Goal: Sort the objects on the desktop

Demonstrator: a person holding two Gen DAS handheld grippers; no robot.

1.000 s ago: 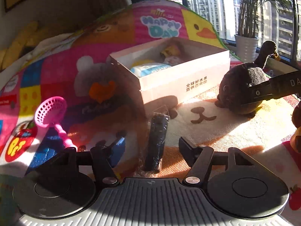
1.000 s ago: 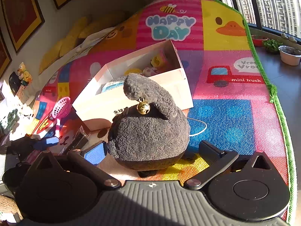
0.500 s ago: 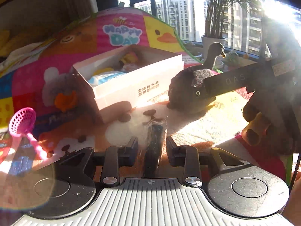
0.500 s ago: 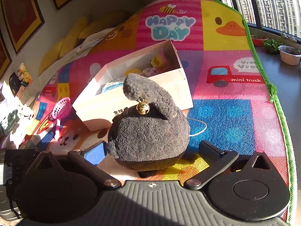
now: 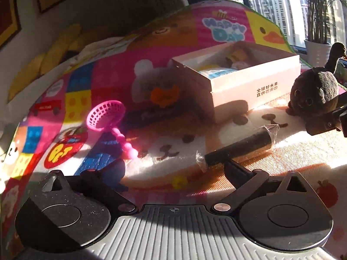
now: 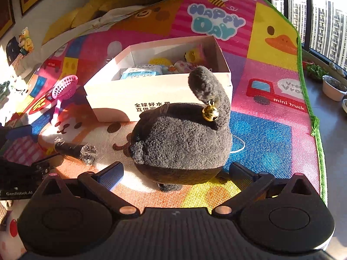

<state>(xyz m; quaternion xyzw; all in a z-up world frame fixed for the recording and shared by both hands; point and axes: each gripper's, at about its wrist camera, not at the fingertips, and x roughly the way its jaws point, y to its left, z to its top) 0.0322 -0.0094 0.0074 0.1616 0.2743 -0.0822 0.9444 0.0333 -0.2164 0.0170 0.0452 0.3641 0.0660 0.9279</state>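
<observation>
Plush cat (image 6: 182, 143) sits between wide-spread right hand-held gripper (image 6: 175, 173) fingers.

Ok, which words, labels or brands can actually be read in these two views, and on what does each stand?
"HAPPY DAY": play mat, far panel beside the bee.
"mini truck": mat, under the red truck.
"全球好水果": front wall of the white box; the line below it is partly hidden by the plush toy.
"GenRobot.AI": left tool, seen from the right wrist.
Speech bubble by the truck and the labels on the packets in the box: too small to read.
</observation>
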